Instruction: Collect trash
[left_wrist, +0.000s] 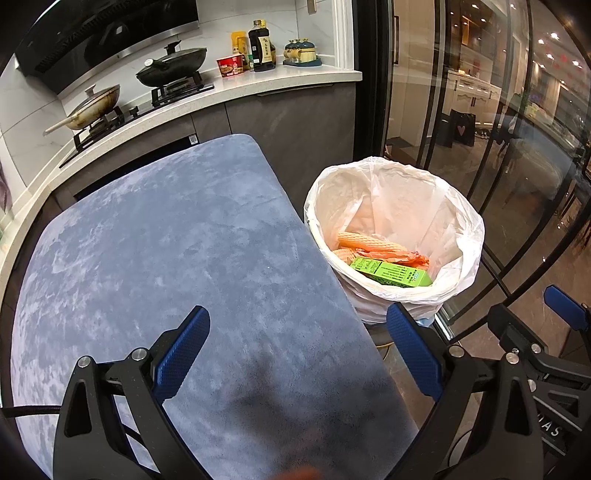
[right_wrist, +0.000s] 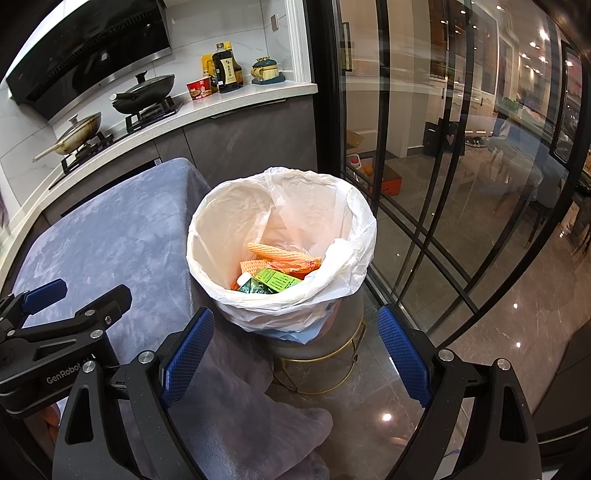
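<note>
**Trash in the bin, both tools empty**

The lined bin (right_wrist: 280, 251) stands just beside the blue-covered surface (left_wrist: 166, 258), on a small gold-legged stool (right_wrist: 325, 354). Inside lie a green carton (right_wrist: 277, 282) and orange wrappers (right_wrist: 280, 254). The left tool (left_wrist: 299, 350) and right tool (right_wrist: 295, 354) both gape wide, holding nothing. Glass doors (right_wrist: 461, 184) stand close behind the bin.

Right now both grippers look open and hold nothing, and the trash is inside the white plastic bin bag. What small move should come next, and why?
Probably bring the right gripper forward to the rim of the white plastic bin bag. The blue velvet table cover shows no trash; the green carton already lies inside.
</note>
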